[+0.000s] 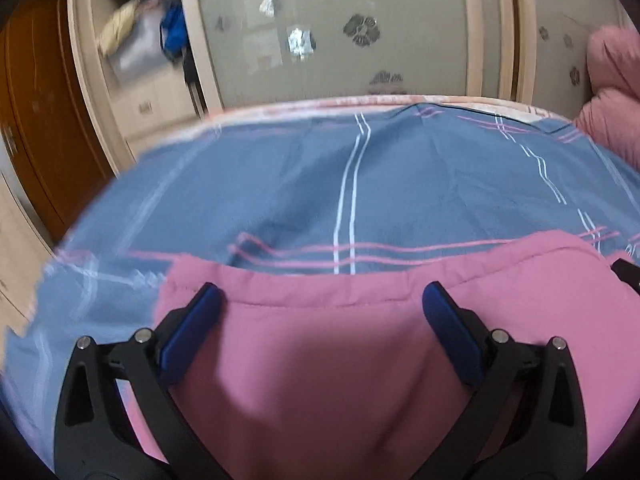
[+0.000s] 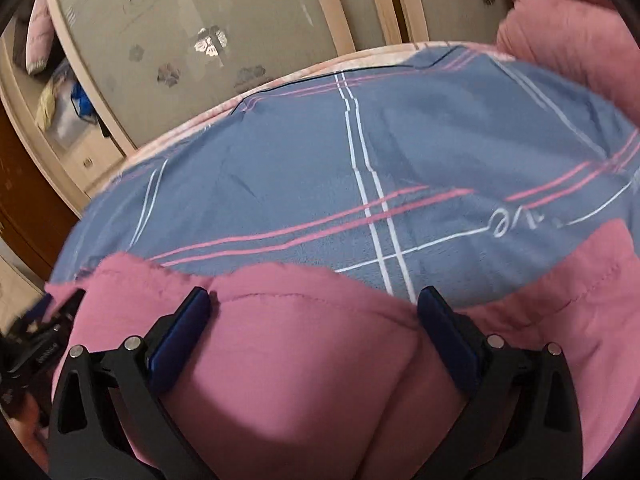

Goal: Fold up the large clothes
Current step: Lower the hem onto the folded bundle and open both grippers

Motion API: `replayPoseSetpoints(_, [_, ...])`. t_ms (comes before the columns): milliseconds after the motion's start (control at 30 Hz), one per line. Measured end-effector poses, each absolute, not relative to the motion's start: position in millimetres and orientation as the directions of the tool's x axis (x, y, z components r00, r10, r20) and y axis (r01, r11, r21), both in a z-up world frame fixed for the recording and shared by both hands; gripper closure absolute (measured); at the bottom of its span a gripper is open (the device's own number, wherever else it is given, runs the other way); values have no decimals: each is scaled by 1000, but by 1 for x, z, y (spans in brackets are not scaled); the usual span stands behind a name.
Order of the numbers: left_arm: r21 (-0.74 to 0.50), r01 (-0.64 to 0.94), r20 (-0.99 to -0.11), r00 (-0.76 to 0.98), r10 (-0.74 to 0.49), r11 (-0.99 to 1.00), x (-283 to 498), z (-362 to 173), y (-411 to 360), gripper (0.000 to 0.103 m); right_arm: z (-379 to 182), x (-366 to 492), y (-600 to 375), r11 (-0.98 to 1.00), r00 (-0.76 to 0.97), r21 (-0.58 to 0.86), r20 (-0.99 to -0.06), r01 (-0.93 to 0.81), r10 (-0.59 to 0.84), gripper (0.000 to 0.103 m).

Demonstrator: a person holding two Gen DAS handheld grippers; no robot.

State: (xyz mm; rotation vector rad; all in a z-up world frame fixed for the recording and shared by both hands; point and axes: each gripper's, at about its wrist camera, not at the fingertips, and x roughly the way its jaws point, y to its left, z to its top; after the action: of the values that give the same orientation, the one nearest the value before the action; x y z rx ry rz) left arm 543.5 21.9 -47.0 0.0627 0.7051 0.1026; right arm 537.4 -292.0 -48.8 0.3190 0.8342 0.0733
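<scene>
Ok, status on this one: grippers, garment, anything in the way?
Left gripper open, right gripper open, both over the pink garment. Garment lies on the blue bedsheet, hem edge ahead. Nothing in the way.

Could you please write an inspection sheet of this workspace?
Surface: bed under a blue striped sheet.
Job's things: pink garment at the near edge.
Clutter: pink bedding far right.
Grippers: left gripper and right gripper both open, jaws wide, garment between them, not pinched.
Cables: nothing seen.
Surroundings: wardrobe doors, open shelves with clothes, brown door.
</scene>
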Motion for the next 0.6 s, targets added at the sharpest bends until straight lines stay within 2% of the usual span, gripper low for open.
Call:
replayPoseSetpoints(133, [109, -80, -639, 758, 132, 991, 544, -53, 20, 2, -48, 537, -289, 950, 673, 305, -716, 61, 186, 1])
replayPoseSetpoints(233, [66, -47, -645, 760, 78, 997, 538, -35, 31, 2, -21, 531, -296, 951, 653, 306, -730, 48, 202, 1])
replayPoseSetpoints(300, [72, -53, -552, 829, 84, 996, 509, -3, 47, 2, 15, 504, -305, 972, 723, 234, -673, 5, 158, 1])
replayPoseSetpoints(367, [91, -50, -487, 869, 88, 995, 483, 13, 64, 2, 37, 478, -321, 986, 772, 160, -632, 56, 59, 1])
replayPoseSetpoints(400, [113, -68, -477, 871, 115, 991, 473, 15, 75, 2, 40, 469, -333, 984, 768, 142, -640, 105, 10, 1])
replayPoseSetpoints(467, [112, -84, -528, 839, 131, 990, 475, -1, 89, 2, 32, 464, -351, 975, 745, 124, -665, 183, -55, 1])
replayPoseSetpoints(533, [119, -111, -635, 755, 161, 987, 495, -41, 99, 2, 5, 468, -362, 963, 703, 134, -707, 235, -73, 1])
replayPoseSetpoints(600, [32, -95, -690, 718, 91, 995, 506, -63, 108, 2, -32, 477, -368, 951, 654, 193, -756, 240, -12, 1])
